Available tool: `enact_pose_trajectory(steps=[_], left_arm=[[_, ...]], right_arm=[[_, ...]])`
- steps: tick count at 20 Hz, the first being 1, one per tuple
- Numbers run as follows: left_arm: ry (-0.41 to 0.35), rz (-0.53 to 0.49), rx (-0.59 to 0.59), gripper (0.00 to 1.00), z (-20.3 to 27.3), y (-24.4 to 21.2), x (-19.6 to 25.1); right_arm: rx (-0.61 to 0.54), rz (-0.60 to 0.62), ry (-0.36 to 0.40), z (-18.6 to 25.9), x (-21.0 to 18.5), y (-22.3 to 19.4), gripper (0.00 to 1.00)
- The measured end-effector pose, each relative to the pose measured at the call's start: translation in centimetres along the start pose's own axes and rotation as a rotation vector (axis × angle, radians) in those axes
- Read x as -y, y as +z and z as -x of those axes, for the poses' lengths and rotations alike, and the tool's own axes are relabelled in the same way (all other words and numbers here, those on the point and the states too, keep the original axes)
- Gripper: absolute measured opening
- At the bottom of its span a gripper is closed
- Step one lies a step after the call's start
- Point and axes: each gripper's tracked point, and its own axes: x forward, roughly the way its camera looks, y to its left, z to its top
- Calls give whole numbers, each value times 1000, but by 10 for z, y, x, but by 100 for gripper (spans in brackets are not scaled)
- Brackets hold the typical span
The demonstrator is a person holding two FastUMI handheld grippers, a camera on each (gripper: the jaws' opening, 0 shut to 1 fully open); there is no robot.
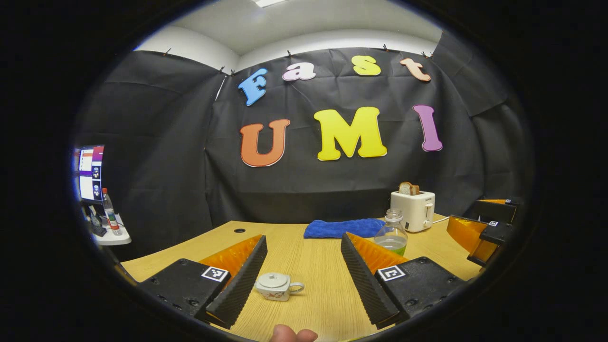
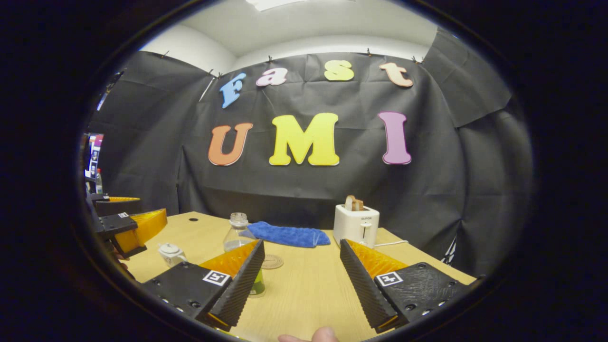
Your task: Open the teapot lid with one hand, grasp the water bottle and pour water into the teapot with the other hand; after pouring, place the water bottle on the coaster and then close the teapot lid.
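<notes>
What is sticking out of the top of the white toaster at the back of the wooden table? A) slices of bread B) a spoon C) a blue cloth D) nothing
A: brown slices of bread poke up from the slots of the white toaster, seen in both gripper views.
</notes>
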Motion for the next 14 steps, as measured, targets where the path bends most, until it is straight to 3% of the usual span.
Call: enact_pose_trajectory(steps=[4,14], left_arm=[[13,-22,-65,98,-1,-33,-21],[53,55,-239,99,-44,-95,-53]], right_arm=[[-59,-26,47,-8,-3,-23,97],[-75,8,17,-16,18,-32,95]])
